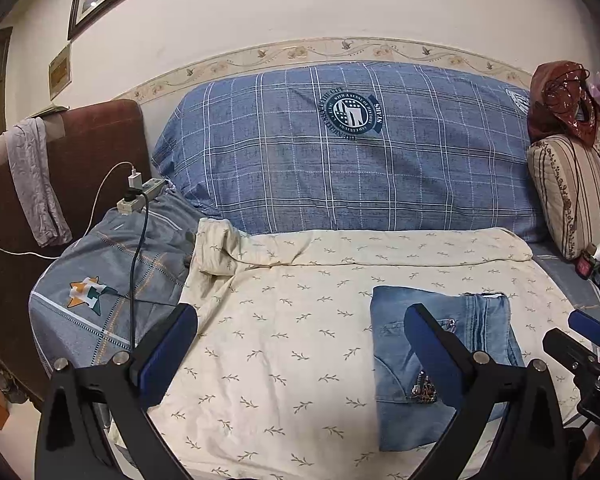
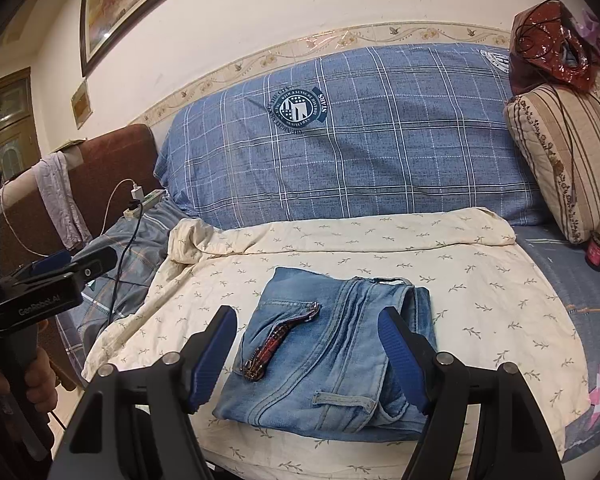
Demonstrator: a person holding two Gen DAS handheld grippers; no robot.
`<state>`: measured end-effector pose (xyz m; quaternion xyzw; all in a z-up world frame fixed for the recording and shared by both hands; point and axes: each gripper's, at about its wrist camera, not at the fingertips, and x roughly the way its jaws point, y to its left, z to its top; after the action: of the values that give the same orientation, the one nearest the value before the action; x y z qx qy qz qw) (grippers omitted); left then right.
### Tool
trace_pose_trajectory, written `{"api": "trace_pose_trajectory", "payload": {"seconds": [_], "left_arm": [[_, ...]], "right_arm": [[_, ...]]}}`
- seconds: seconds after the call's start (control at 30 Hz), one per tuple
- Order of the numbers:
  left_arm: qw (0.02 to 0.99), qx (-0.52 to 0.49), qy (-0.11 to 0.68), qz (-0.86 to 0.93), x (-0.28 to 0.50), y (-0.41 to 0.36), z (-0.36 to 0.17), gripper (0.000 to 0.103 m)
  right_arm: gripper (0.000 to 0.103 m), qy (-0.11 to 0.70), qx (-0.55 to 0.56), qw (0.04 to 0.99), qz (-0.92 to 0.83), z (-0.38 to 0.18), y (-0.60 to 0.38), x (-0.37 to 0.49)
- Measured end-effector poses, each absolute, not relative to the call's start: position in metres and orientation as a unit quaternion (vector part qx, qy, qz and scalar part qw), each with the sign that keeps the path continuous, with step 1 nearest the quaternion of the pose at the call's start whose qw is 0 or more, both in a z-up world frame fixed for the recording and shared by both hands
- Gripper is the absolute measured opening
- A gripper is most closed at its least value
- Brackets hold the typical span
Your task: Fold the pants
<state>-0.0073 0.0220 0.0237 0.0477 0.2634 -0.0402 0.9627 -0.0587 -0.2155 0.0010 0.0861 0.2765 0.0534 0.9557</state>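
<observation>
While both grippers hang above the bed with nothing between their fingers, the scene reads from left to right as follows. At far left, a brown headboard [image 1: 96,152] carries a draped grey cloth [image 1: 36,184]. Beside it, a white power strip [image 1: 140,194] with a plugged-in charger rests on a grey-blue pillow [image 1: 100,280] bearing a star emblem, and a black cable runs down across that pillow. The left gripper [image 1: 300,356] has its blue-padded fingers [image 1: 168,352] spread wide; they frame bare sheet and the left part of the jeans without touching either. A cream sheet [image 1: 280,320] with a small leaf print covers the middle of the bed, its far edge rolled against a large blue plaid pillow [image 1: 340,160] that leans on the wall. The folded jeans [image 2: 332,356] lie flat on this sheet as a compact rectangular bundle, toward the right of the left wrist view and centred in the right wrist view, with a red plaid pocket trim facing up. The right gripper [image 2: 308,356] is likewise spread apart, one finger at each side of the bundle, above it. At right, a striped floral cushion [image 2: 560,160] stands on edge, with a dark red plastic bag [image 2: 548,40] on top of it.
</observation>
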Motion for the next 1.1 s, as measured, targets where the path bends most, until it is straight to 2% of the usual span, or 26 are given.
{"api": "trace_pose_trajectory", "payload": {"seconds": [1.1], "left_arm": [[0.960,0.039,0.276,-0.039,-0.0047,0.0220,0.0172,0.103]], "right_arm": [[0.077,0.284,0.087,0.953,0.057,-0.0047,-0.2136,-0.0561]]}}
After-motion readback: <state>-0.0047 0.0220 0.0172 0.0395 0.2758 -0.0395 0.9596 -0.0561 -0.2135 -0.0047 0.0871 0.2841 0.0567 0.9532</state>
